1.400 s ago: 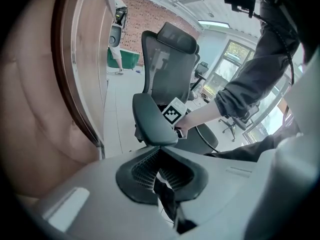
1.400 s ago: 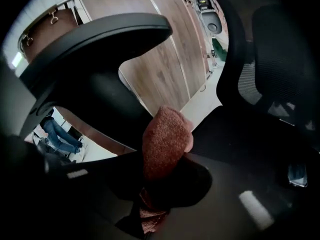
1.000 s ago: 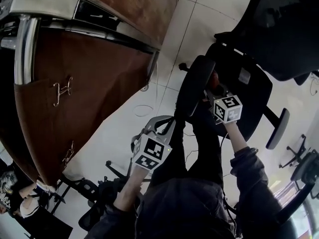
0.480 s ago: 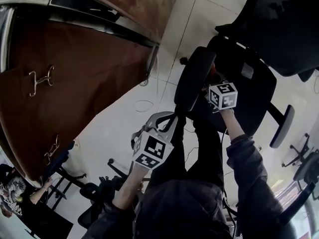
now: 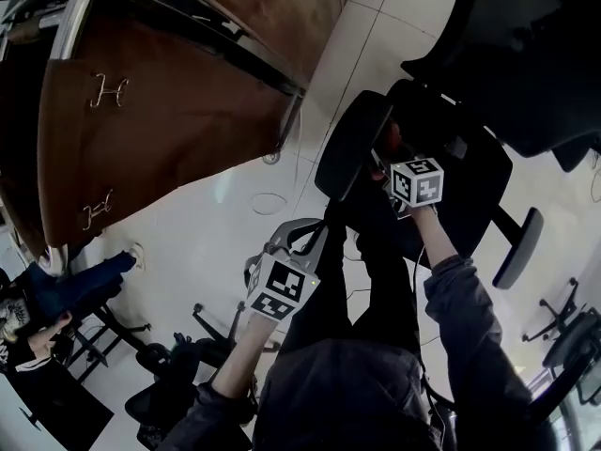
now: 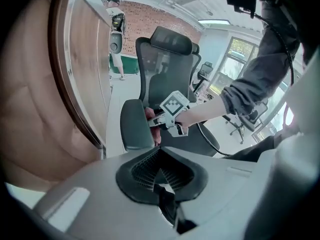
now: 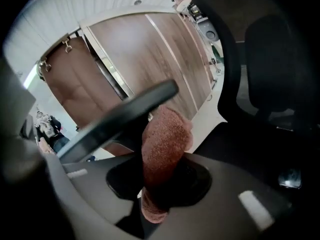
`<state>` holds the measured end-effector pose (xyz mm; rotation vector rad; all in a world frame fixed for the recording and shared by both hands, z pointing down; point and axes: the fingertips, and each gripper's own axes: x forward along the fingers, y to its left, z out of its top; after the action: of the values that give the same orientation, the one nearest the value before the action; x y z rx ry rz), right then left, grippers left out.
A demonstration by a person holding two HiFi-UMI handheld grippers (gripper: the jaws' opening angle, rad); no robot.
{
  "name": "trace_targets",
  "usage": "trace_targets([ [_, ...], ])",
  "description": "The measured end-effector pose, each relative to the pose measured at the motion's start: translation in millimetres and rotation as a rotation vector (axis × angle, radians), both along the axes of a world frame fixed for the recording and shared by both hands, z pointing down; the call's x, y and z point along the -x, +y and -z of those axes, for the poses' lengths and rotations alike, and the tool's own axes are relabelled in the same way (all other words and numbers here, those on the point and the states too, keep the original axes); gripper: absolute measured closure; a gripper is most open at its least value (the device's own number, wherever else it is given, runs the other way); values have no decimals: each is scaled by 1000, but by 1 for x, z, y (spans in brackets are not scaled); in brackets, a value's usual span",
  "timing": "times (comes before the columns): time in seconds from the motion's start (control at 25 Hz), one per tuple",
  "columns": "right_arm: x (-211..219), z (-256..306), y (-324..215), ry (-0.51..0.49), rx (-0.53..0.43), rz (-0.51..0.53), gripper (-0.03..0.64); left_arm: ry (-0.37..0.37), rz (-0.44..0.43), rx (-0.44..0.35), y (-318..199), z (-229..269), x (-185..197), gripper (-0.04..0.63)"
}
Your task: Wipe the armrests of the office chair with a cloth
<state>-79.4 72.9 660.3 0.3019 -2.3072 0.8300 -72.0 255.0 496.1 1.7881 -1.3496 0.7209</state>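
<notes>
**Spotter:** What has the right claw (image 7: 161,186) got?

**Operator:** My jaws are clamped on the cloth (image 7: 166,141), a rust-coloured terry fold that stands up out of them. Its top sits against the inner edge of the near armrest pad (image 7: 125,115), which crosses my view on a slant just above.

**Spotter:** Anything different from a second ago?

**Operator:** Very little, going by the head view. The claw has kept close to that same edge of the pad, and I can't say it has travelled far along it. Most of the shift looks like the camera swinging, because the wooden cabinet (image 5: 160,111) has slid across the frame. I'd judge this as one stroke still in hand, not a finished armrest.

**Spotter:** And the left claw (image 6: 161,181)?

**Operator:** Its jaws are closed together with nothing between them. It has stayed low over the tiled floor (image 5: 235,214), well short of the chair and idle.

**Spotter:** So what's left?

**Operator:** As I read it, the rest of this pad's top. The far armrest (image 5: 519,236) is on the other side of the seat (image 5: 474,181), with no cloth near it. I'll need to lift over the seat to reach it without loosening my hold on the fold.
</notes>
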Motion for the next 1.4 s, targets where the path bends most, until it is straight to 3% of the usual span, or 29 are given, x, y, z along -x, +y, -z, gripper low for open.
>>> trace_targets([
  [0.28, -34, 125, 6, -177, -63, 40, 526, -7, 27, -60, -13, 22, -19, 580],
  [0.48, -33, 186, 4, -221, -168, 79, 526, 7, 13, -82, -16, 17, -11, 580],
  [0.6, -20, 204, 3, -227, -206, 36, 526, 15, -15, -84, -20, 17, 4, 580],
  [0.96, 59, 202, 38, -201, -191, -158, 526, 53, -146, -71, -1, 16, 63, 580],
  [1.24, 119, 144, 20, -7, -217, -145, 526, 50, -180, -74, -2, 11, 106, 580],
  [1.4, 118, 113, 19, 52, -187, -169, 526, 53, -208, -73, -5, 16, 109, 580],
])
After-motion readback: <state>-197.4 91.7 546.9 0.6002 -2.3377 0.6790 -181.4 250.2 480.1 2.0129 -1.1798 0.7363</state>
